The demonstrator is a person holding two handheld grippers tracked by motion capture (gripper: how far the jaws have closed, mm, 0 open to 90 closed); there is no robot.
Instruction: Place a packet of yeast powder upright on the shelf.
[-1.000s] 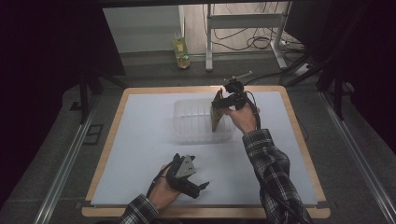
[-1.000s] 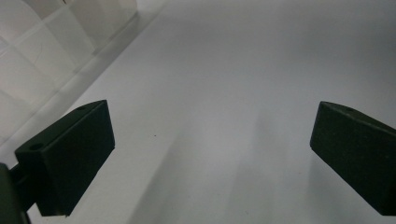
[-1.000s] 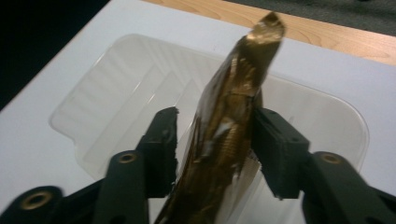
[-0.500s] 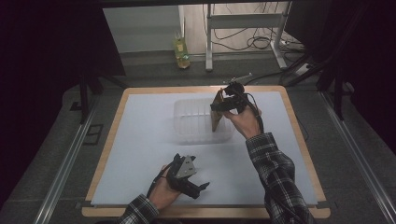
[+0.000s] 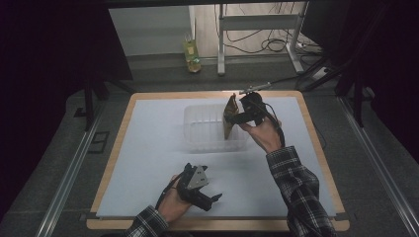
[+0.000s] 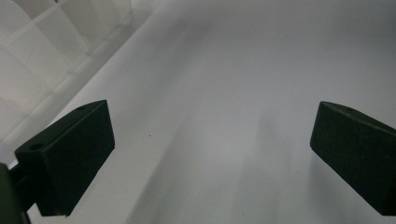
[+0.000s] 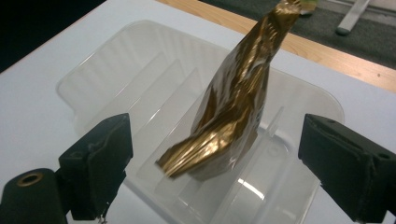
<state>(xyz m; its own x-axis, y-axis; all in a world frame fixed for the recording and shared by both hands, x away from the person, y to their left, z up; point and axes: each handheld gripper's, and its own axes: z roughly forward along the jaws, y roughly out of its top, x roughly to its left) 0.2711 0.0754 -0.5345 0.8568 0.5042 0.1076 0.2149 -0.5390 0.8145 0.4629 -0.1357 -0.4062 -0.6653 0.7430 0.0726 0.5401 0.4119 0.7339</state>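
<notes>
We see a crinkled gold foil pouch standing on end, tilted, in the right-hand part of a clear ribbed plastic tray that sits on the white sheet-covered table. Our right gripper hangs just beside the pouch with its jaws spread wide, the pouch between them but untouched. Our left gripper rests low near the table's front edge, jaws wide and empty, well apart from the tray.

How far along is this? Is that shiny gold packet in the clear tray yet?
Nearly. The gold packet stands in a slot of the clear tray. The right gripper has its fingers open around it, not touching. The left gripper rests open. What remains, probably, is pulling back.
</notes>
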